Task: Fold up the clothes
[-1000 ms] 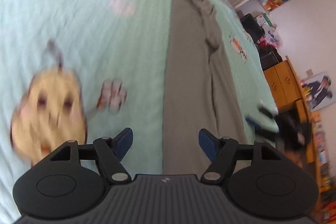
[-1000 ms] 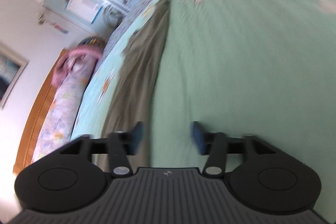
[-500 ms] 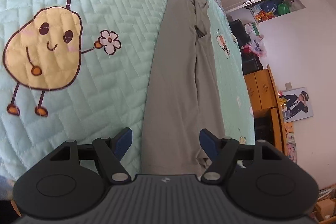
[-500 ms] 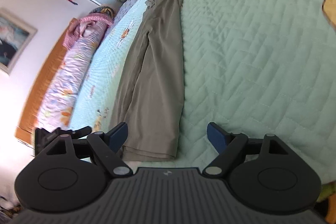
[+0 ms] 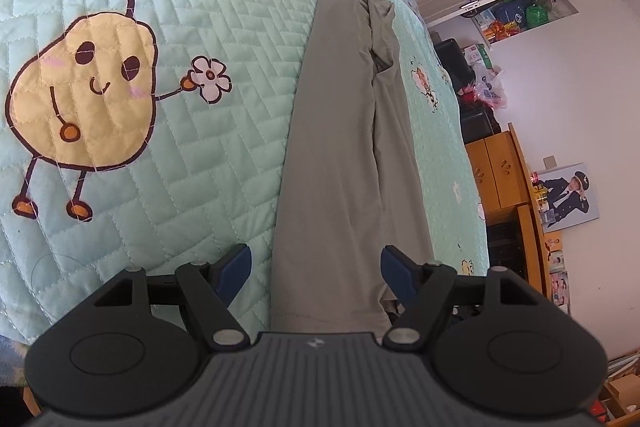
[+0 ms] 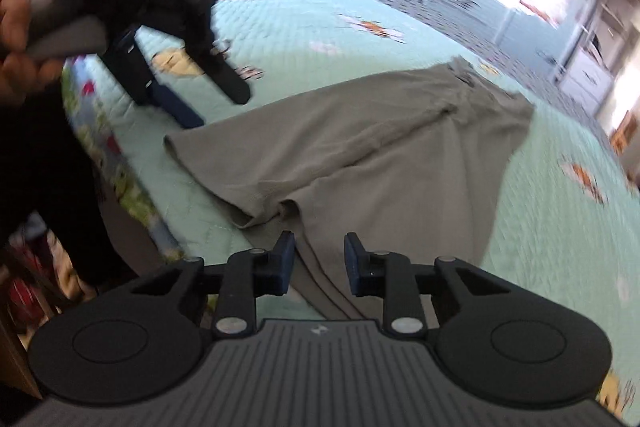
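- While the olive-grey garment (image 5: 344, 147) lies flat in a long folded strip on the bed's mint quilted bedspread (image 5: 224, 155), its hem sits at the near edge of the bed.
- Left hand-held gripper (image 5: 316, 269) hovers over that hem with its blue pads (image 5: 234, 269) spread wide, nothing pinched between them.
- Right hand-held gripper (image 6: 319, 259) has just been narrowing its jaws; cloth lies below the gap, but the pads do not press it.
- From the right wrist view, the left hand (image 6: 14, 27) shows at the upper left, blurred.
- A pear cartoon (image 5: 84, 95) is printed on the bedspread beside the garment.
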A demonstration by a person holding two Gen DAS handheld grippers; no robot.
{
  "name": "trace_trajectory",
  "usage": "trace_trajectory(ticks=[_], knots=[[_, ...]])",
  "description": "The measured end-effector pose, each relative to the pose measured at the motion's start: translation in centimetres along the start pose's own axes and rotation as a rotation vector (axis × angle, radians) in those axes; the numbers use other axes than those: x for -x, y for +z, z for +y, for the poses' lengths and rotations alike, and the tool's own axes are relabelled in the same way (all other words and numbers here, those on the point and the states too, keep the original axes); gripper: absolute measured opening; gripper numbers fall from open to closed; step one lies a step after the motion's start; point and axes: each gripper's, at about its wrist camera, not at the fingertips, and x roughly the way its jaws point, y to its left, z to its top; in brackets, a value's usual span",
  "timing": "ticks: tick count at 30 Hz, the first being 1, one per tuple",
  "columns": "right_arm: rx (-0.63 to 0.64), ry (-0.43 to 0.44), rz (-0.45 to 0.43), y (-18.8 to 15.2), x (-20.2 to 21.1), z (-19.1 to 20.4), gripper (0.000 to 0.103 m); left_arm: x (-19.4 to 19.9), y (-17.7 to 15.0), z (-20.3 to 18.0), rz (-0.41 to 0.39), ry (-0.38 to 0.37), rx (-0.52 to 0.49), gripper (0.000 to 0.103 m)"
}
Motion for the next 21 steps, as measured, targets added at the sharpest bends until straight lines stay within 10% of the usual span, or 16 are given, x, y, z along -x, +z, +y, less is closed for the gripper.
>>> trace_trajectory(ticks=[21], knots=[[0.316, -0.163, -0.013, 0.2, -1.1, 3.8, 0.029, 0.2, -0.2, 0.0, 0.000, -0.014, 0.001, 0.078]])
